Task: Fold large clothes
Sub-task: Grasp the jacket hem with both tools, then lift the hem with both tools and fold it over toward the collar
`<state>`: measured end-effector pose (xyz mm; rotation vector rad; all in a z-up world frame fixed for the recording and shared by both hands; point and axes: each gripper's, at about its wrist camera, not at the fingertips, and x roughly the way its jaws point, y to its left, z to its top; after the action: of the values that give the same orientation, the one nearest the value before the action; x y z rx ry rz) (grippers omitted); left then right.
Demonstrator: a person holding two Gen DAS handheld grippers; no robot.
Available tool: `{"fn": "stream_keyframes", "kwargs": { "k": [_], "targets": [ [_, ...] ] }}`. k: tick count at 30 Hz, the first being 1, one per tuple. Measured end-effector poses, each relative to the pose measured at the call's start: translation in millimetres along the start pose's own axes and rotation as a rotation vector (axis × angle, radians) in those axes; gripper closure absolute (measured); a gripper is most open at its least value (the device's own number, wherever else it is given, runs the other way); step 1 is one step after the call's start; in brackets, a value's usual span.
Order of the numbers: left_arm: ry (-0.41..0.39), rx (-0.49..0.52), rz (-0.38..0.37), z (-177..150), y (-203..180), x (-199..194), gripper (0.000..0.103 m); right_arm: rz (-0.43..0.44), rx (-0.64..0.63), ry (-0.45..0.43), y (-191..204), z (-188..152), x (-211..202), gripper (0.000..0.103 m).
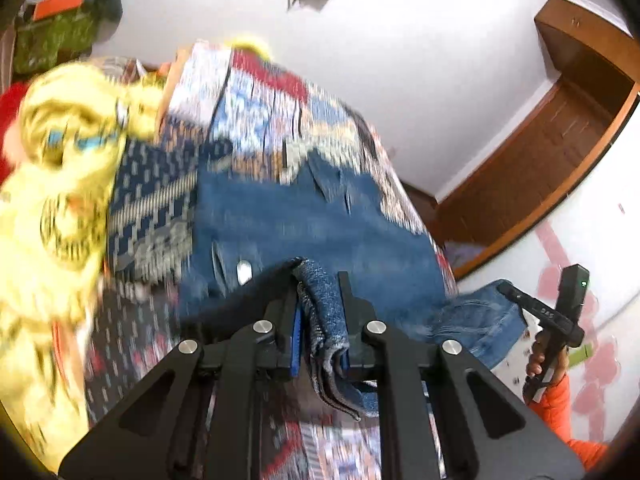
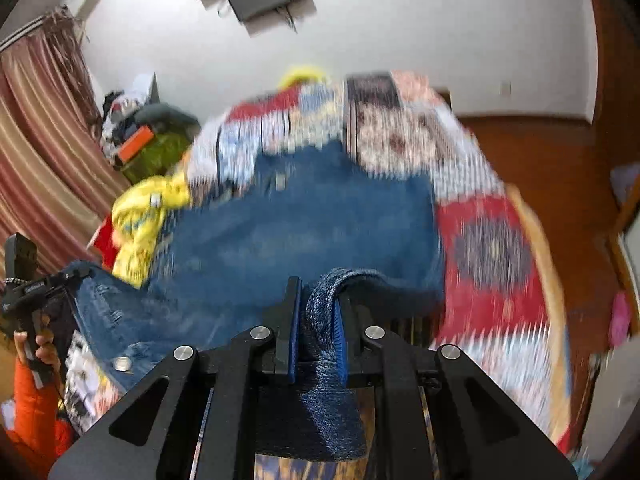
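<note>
Bed w/ multicolour patchwork quilt (image 1: 256, 92) fills both views, blurred. Blue denim jeans (image 1: 304, 220) spread across the quilt, centre frame, near edge lifted toward both cams. Crumpled yellow printed cloth (image 1: 60, 152) at 9 o'clock of the jeans in left wrist view, at 8-9 o'clock in right wrist view. Left gripper (image 1: 320, 312) clenched on a folded denim hem, fabric bunched btwn its blue pads. Right gripper (image 2: 316, 316) likewise clamped on a denim edge. Other handheld unit visible at 4 o'clock in left view, at 8 o'clock in right view; orange sleeve (image 1: 554, 404) below it.
</note>
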<state>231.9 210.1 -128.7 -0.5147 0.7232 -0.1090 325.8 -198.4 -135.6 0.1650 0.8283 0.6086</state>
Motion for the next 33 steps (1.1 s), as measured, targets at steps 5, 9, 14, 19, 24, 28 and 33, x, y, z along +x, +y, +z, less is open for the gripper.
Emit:
{"fn": "stream_keyframes", "kwargs": {
  "k": [5, 9, 14, 19, 24, 28, 33],
  "targets": [
    [-0.042, -0.051, 0.057, 59.8, 17.1, 37.9, 0.09, -0.017, 0.075, -0.088, -15.6, 61.4, 23.7, 0.09],
    [0.011, -0.102, 0.117, 83.5, 41.4, 90.7, 0.09, -0.056, 0.11, -0.059, -28.3, 88.1, 73.0, 0.09],
    [0.111, -0.18, 0.169, 78.9, 82.5, 159.9, 0.09, -0.135, 0.131, 0.055, -46.7, 90.9, 150.3, 0.09],
    [0.215, -0.198, 0.188, 55.6, 108.7, 198.8, 0.085, -0.159, 0.163, 0.122, -67.3, 76.1, 187.3, 0.089],
    [0.243, -0.121, 0.229, 55.5, 97.1, 192.9, 0.084, -0.122, 0.215, 0.177, -77.5, 58.4, 186.9, 0.076],
    [0.233, -0.043, 0.349, 62.1, 79.7, 178.9, 0.054, -0.134, 0.199, 0.175, -74.9, 62.4, 159.8, 0.053],
    [0.148, 0.088, 0.449, 59.4, 47.6, 143.3, 0.044, -0.099, 0.154, 0.099, -64.5, 63.5, 112.4, 0.051]
  ]
}}
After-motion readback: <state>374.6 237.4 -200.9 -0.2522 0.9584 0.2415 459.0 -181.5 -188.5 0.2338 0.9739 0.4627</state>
